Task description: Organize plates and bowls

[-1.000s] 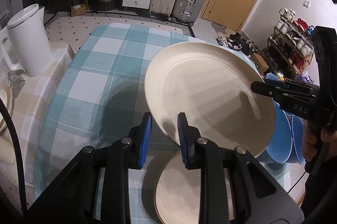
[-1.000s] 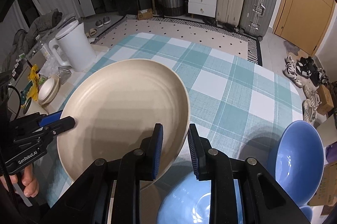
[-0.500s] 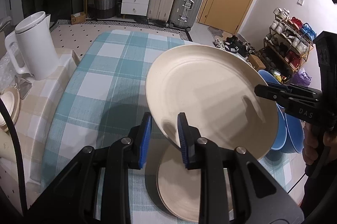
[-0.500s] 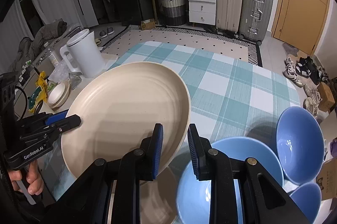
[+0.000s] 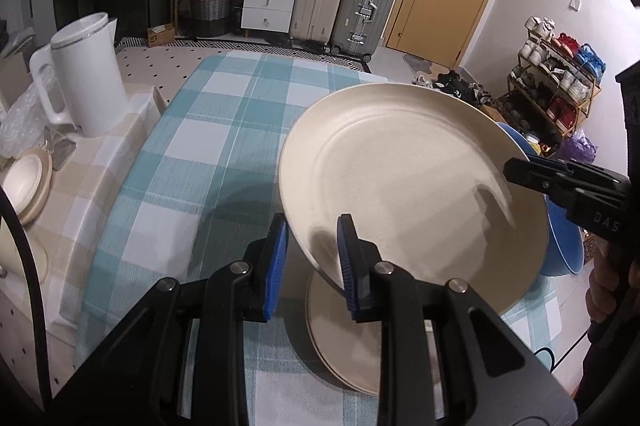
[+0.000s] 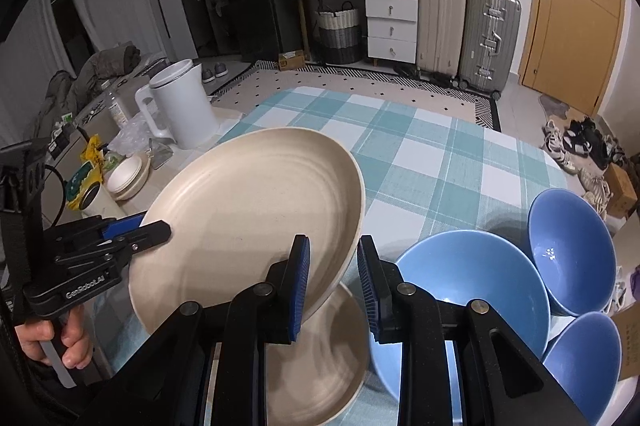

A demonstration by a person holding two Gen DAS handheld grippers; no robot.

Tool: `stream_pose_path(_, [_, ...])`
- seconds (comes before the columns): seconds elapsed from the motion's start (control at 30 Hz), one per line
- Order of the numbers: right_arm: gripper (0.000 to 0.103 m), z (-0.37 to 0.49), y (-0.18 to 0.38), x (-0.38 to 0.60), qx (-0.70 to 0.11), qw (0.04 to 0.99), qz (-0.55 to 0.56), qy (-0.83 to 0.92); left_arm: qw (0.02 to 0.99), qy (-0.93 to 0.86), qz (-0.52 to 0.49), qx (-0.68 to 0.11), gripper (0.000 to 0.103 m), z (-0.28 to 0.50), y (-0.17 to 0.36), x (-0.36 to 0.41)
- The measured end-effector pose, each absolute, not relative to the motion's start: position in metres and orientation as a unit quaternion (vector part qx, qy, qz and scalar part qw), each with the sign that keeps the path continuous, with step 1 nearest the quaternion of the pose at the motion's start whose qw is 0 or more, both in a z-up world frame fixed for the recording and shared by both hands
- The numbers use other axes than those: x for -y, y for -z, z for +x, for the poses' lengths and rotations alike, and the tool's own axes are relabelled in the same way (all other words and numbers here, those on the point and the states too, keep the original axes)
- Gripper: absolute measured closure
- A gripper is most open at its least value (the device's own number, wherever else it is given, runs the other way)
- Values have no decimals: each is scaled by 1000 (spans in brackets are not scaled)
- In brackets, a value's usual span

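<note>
A large cream plate (image 5: 412, 181) hangs tilted in the air above the checked table; it also shows in the right wrist view (image 6: 248, 226). My left gripper (image 5: 312, 258) is shut on its near-left rim. My right gripper (image 6: 332, 278) is shut on the opposite rim. Under the held plate a stack of cream plates (image 5: 344, 342) lies on the cloth, also seen in the right wrist view (image 6: 320, 354). Three blue bowls (image 6: 460, 286) stand to the right of the stack.
A white kettle (image 5: 86, 73) and small cream dishes (image 5: 26, 181) stand on the beige side surface at left. The teal checked tablecloth (image 5: 224, 129) stretches away ahead. Suitcases, drawers and a shoe rack stand beyond the table.
Both grippers have lifted the cream plate higher and toward me. More of the plate stack and the blue bowls below now shows.
</note>
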State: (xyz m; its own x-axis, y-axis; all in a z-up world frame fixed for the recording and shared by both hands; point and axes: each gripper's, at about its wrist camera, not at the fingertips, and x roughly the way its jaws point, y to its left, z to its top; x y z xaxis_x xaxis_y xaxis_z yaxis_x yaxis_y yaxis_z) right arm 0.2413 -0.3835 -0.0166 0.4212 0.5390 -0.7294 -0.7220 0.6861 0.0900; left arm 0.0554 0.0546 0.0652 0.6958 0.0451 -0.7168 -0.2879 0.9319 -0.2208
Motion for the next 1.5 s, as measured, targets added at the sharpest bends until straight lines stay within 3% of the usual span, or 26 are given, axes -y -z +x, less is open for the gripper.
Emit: stream_pose_path(1.5, [76,180,81,414,-391,840,-120,-356,893,-68,-147,-420,82,34,2,-41])
